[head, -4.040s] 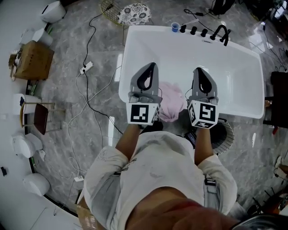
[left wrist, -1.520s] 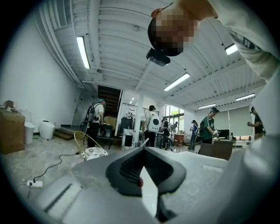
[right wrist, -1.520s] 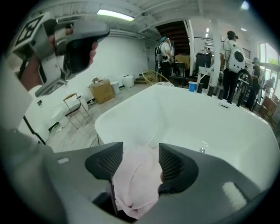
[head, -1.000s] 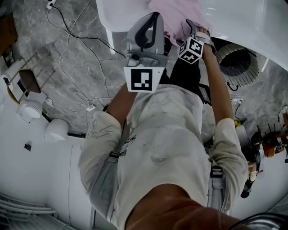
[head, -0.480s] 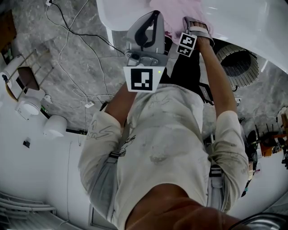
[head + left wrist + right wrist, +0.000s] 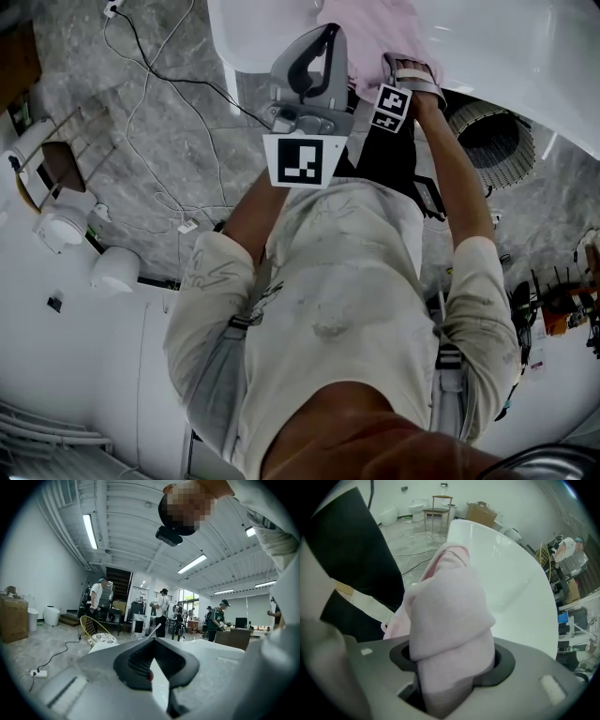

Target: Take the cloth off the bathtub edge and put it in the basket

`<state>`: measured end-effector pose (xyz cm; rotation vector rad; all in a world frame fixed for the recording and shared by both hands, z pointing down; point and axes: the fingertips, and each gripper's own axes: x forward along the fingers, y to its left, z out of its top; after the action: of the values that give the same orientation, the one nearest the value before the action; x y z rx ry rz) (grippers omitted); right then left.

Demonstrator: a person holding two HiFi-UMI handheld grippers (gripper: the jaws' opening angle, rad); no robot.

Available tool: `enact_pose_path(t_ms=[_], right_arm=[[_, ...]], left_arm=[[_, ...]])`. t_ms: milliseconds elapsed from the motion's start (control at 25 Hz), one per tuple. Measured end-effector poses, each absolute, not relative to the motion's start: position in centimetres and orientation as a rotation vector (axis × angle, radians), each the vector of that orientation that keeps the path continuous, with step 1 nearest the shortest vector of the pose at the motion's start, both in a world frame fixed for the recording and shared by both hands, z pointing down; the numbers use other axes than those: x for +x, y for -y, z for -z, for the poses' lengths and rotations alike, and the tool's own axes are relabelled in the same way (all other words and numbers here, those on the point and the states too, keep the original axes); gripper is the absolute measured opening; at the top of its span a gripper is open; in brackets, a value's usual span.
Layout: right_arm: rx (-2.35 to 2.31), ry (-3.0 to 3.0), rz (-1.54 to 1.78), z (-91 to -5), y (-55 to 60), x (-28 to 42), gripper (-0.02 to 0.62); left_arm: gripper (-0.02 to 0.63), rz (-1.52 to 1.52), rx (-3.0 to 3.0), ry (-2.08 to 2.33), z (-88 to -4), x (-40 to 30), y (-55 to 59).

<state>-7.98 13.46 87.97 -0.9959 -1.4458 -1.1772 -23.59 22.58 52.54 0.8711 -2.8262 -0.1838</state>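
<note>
Grasp step is in hand: right gripper [image 6: 451, 670] jaws have just been closing and are clamped on pink cloth [image 6: 450, 616], which is draped over bathtub edge [image 6: 255, 42]. Left gripper [image 6: 155, 665] jaws are seen together, empty. Next, cloth must be lifted clear and carried to basket [image 6: 497, 141].

The person wears a white shirt [image 6: 347, 281] with short sleeves and faint grey scribbly marks. A grey strap with a black buckle [image 6: 242, 322] sits at 9 o'clock on the shirt, and a second strap [image 6: 441, 356] at 3 o'clock. The trousers [image 6: 384, 159] at 12 o'clock are black. The left gripper [image 6: 155, 666] is smooth and grey, with black ribbed insides and a tiny red dot [image 6: 149, 676]. At its 6 o'clock end in the head view sits a white cube [image 6: 305, 161] with black squares. The right gripper [image 6: 452, 667] is grey with a black rim, and its smaller cube [image 6: 391, 106] has the same squares.
</note>
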Motion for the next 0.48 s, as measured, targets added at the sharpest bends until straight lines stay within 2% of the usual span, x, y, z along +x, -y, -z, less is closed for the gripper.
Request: enact_pose_path(t_ms=[160, 480], right_arm=[[-0.974, 1.482, 1.138, -86.6, -13.6, -8.0, 0.252], [-0.915, 1.557, 1.078, -84.1, -13.3, -7.6, 0.192]], left_arm=[[0.0, 0.187, 0.888, 2.851, -51.2, -24.2, -22.2], [0.0, 0.188, 0.922, 2.863, -48.7, -24.2, -21.3]])
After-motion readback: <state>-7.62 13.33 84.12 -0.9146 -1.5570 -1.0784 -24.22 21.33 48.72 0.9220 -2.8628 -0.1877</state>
